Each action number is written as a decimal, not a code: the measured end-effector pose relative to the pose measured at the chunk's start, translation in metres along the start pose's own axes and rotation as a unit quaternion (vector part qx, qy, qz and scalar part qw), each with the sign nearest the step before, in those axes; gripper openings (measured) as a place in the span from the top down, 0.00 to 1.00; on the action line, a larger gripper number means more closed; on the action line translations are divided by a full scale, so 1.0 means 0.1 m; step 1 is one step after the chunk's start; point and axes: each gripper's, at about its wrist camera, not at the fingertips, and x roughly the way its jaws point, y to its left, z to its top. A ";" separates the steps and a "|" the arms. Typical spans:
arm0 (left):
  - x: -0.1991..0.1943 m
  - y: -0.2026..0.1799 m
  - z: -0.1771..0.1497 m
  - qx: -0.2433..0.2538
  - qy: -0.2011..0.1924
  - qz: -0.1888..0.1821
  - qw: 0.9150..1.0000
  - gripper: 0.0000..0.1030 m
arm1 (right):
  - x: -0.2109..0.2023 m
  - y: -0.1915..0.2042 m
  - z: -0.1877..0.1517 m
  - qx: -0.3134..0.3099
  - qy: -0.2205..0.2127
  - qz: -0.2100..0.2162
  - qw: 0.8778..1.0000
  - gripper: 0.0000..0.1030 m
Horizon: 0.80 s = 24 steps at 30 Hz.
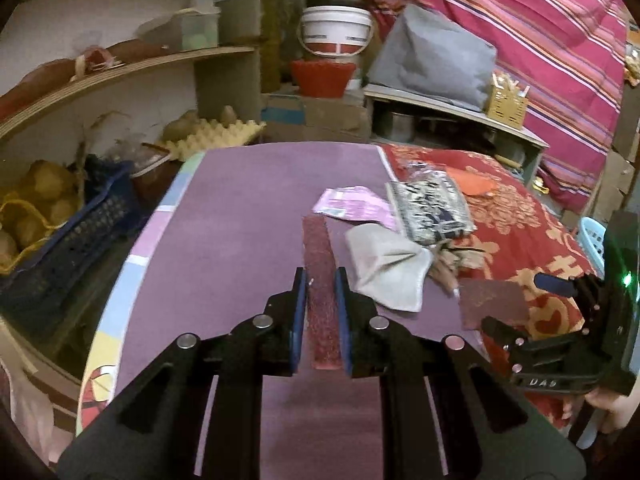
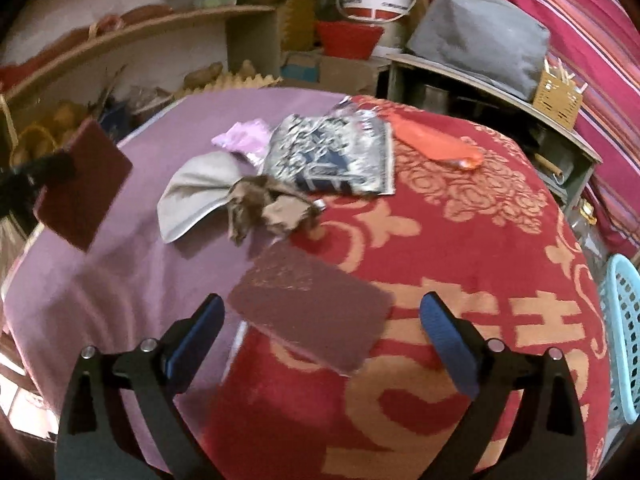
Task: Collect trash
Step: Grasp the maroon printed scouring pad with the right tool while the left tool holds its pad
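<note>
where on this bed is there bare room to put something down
The purple sheet is bare from its striped left edge across to the pink wrapper and grey cloth. The red patterned blanket is bare on its right side, toward the blue basket. The middle is crowded with wrappers, crumpled paper and a maroon pad.

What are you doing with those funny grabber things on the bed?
A person is tidying rubbish off the bed with a two-finger gripper in each hand. The left gripper is shut on a flat dark red scouring pad, lifted off the purple blanket. The right gripper is wide open, fingers either side of a second dark red pad lying on the red patterned blanket. A grey cloth, crumpled brown paper and wrappers wait behind.
</note>
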 end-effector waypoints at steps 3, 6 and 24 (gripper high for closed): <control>-0.01 0.08 -0.01 -0.002 -0.002 0.013 1.000 0.87 | 0.09 0.02 0.02 0.013 0.015 -0.001 1.000 0.07; 0.00 0.15 -0.02 -0.009 -0.002 0.017 1.000 0.87 | 0.16 -0.02 0.04 0.033 0.025 0.009 0.999 0.07; 0.02 -0.12 0.13 -0.004 -0.019 0.017 1.000 0.87 | -0.34 -0.55 0.12 0.040 -0.033 -0.004 0.999 0.10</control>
